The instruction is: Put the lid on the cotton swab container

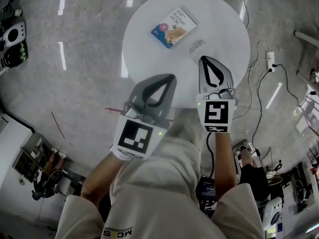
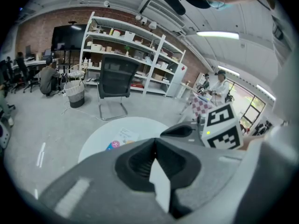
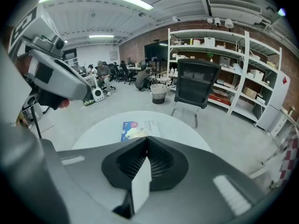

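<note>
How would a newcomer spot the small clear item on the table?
Find the round white table on the grey floor. Two things lie on it; beside the flat blue-and-white printed pack sits the clear item, far smaller, see-through and unprinted.

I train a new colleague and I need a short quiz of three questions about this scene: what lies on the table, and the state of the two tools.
1. The printed box lies on the white table. Where is the small clear item? A) on top of the box; B) on the table beside the box; C) on the floor.
2. Fill in: the jaws of the left tool and the right tool are both ____.
3. True or false: the right tool holds the printed box.

Key: 1 B; 2 shut; 3 false.
</note>
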Motion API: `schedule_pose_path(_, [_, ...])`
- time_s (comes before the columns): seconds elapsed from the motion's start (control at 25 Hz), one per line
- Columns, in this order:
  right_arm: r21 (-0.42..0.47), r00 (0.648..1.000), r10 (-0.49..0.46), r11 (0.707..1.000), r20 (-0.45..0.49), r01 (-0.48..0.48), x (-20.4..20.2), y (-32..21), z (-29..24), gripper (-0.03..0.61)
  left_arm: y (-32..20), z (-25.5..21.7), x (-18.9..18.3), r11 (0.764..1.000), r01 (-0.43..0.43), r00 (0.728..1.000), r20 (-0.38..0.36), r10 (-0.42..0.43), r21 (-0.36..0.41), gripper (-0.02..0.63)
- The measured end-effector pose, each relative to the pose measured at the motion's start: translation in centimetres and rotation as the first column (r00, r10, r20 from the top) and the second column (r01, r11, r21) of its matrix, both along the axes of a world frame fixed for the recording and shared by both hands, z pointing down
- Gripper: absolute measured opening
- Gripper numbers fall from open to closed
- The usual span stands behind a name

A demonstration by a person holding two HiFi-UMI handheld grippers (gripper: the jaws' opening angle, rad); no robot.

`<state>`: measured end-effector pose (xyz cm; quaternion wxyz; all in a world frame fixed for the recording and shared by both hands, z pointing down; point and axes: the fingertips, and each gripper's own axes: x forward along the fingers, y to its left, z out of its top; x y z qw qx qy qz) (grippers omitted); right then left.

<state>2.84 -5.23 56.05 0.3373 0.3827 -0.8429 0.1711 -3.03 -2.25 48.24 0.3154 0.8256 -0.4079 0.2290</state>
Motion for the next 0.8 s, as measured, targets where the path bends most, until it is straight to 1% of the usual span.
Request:
schedule_pose_path(0.44, [-0.064,0.999,-0.013,0.998,-0.047,0.010,-0.5,-0.1,3.0,0.000,-0.1,0.4,-0.6,1.000,0.023,1.000,-0.002,-0.023,-0.009,0.000])
schedule_pose_path(0.68, [-0.067,0.999,-0.003,0.998,-0.053,-0.001,-0.6,-0.1,3.3,0.000,0.1,0.5,-0.6,1.000,0.023,1.000,-0.001,-0.023,-0.011,0.000])
schedule_pose_path(0.8, [-0.059,0.995,-0.020,0.998,-0.099,0.014,-0.6,-0.1,3.4,0.000,0.3,0.3,-0.4,1.000,0.020,1.000,-0.002,-0.020,-0.007,0.000])
